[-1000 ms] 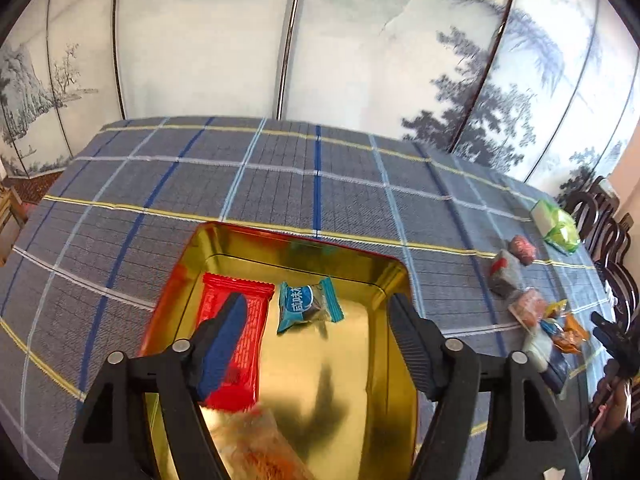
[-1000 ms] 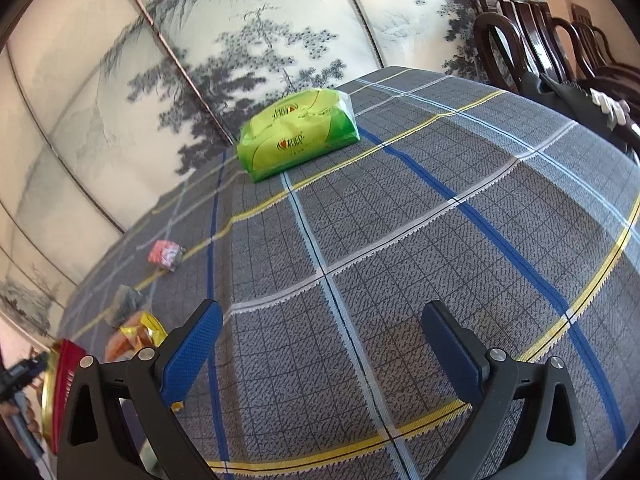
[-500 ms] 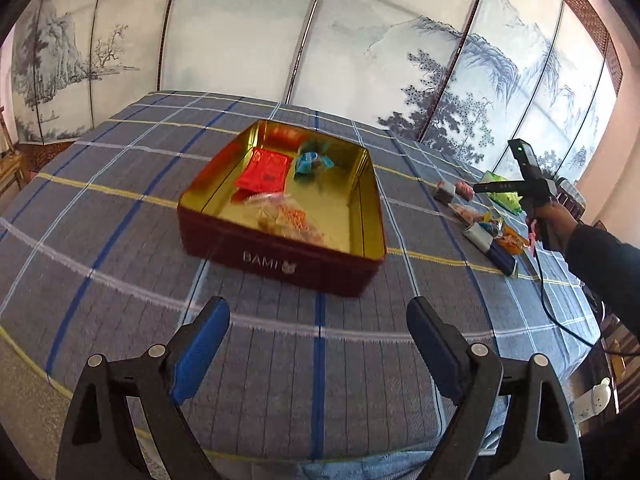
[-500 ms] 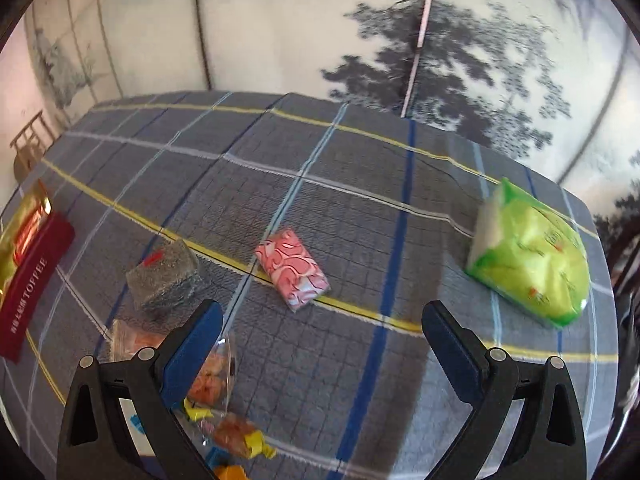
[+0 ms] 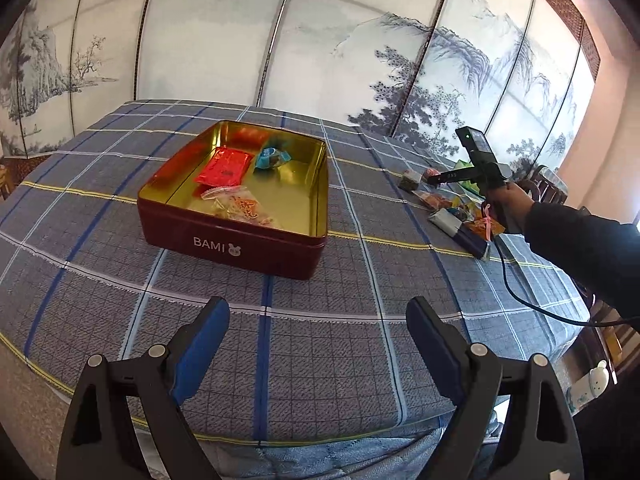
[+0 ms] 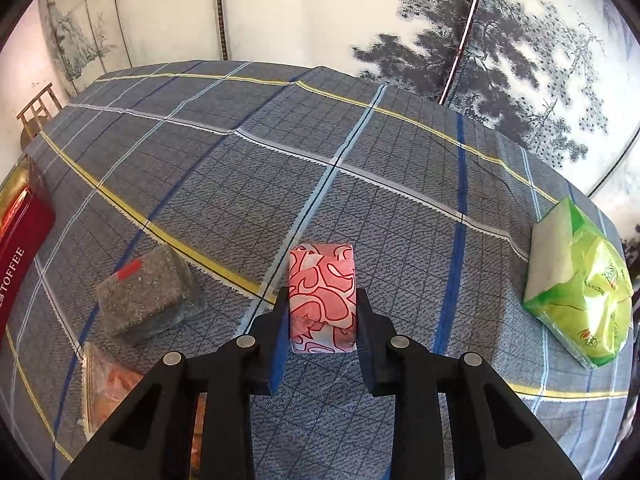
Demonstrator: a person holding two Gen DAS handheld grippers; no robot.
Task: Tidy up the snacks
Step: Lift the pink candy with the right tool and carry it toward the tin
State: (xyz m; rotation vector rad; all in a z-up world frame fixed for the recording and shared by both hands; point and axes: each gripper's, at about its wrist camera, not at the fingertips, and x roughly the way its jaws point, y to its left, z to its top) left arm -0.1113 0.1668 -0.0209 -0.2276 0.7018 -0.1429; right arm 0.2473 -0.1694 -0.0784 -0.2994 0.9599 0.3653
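A dark red tin [image 5: 240, 246] with a gold inside stands on the checked tablecloth. It holds a red packet [image 5: 224, 166], a blue-wrapped sweet [image 5: 270, 158] and a clear orange snack bag [image 5: 240, 208]. My left gripper [image 5: 316, 344] is open and empty, near the table's front edge, short of the tin. My right gripper [image 6: 322, 320] is shut on a pink-and-white patterned snack block [image 6: 322, 292] at the tablecloth. In the left wrist view the right gripper [image 5: 434, 179] is over the loose snacks to the right of the tin.
A grey speckled block [image 6: 148, 292] lies left of the pink one, with a clear orange bag [image 6: 108, 384] in front of it. A green packet [image 6: 580, 284] lies at the right. Several loose sweets [image 5: 460, 216] lie right of the tin. The tin's red side [image 6: 20, 248] shows at far left.
My right gripper has moved in and closed on the pink patterned block. My left gripper has drawn back from over the tin to the table's front edge.
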